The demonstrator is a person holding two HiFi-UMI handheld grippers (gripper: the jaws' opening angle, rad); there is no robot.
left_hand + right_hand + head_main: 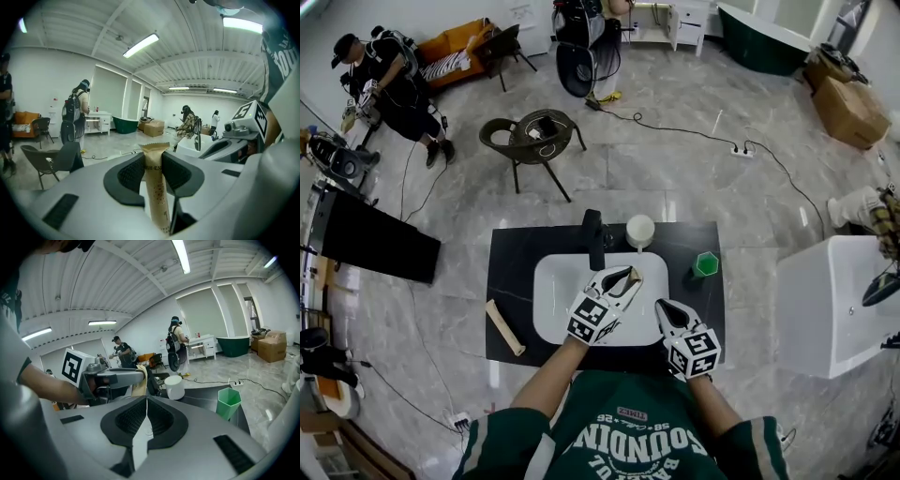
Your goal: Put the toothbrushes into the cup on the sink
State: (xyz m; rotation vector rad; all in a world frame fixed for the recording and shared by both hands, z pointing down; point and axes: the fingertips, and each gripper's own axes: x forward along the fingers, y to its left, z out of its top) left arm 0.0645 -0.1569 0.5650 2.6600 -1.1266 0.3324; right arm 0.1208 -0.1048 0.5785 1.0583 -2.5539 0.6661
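1. My left tool [615, 284] is clamped on a paper-wrapped toothbrush [157, 187]. The packet's long axis runs along the jaws, and its crimped end sticks out past the tips toward 1 o'clock.
2. My right tool [667, 311] has its jaws pressed together with nothing between them. It hangs over the basin's [553, 281] near right corner.
3. Two cups stand on the bench [511, 253], and I cannot tell which one the task means. The white cup [640, 231] is at 1 o'clock from my left tool, just beside the faucet [594, 239]. The green cup [705, 265] is at 2 o'clock, nearer my right tool.
4. I judge the white cup the easier drop, since the packet already points that way. The packet needs tipping upright over the rim.
5. The faucet crowds that cup at 9 o'clock, so I would come in from 5 o'clock, over the open basin.
6. A second wrapped toothbrush [504, 326] lies flat on the bench at 9 o'clock from my left tool. Its long axis runs from 11 to 5 o'clock, and the room around it is open.
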